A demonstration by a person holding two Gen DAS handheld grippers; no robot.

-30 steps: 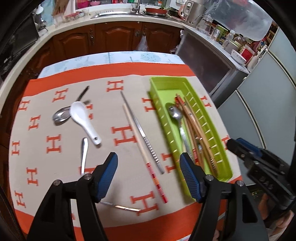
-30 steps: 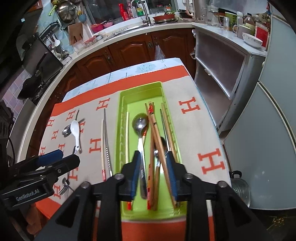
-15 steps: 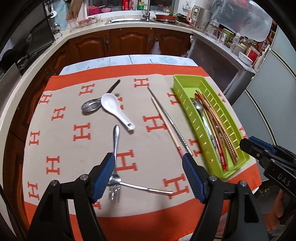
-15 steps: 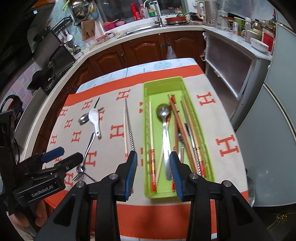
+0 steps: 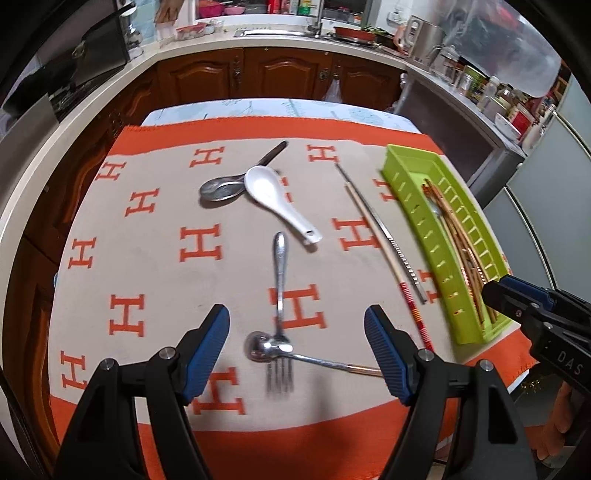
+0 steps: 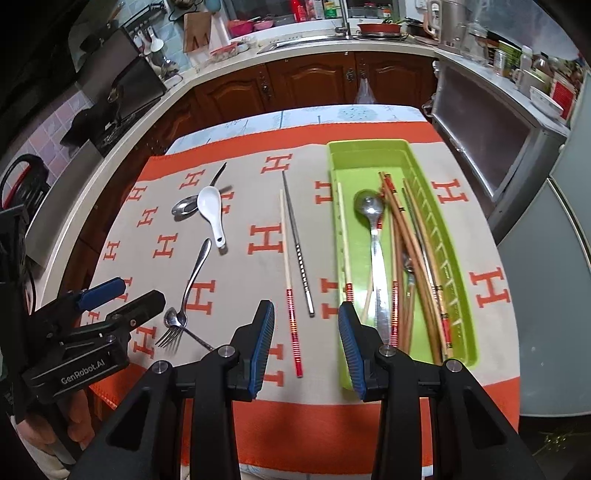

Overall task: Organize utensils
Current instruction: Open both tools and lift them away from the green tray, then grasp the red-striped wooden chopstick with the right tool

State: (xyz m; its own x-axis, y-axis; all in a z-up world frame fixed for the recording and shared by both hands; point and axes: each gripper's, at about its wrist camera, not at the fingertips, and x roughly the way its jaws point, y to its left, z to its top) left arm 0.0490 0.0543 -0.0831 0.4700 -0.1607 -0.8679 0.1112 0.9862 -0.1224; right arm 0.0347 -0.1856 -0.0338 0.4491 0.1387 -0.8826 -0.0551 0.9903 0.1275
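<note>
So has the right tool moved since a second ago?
Yes. In the right wrist view the right tool was over the green tray; now its fingertips frame the cloth beside the tray's left wall, by the red-banded chopstick, so it has shifted left.

- Dark brown wooden cabinets (image 5: 280, 75) under a pale countertop (image 6: 221, 75)
- A sink with a tap (image 6: 341, 22) behind
- Grey fridge (image 6: 554, 236) at the right

tray (image 6: 458, 266) right, fork (image 5: 279, 295) left — chopsticks (image 6: 291, 266) between
</note>
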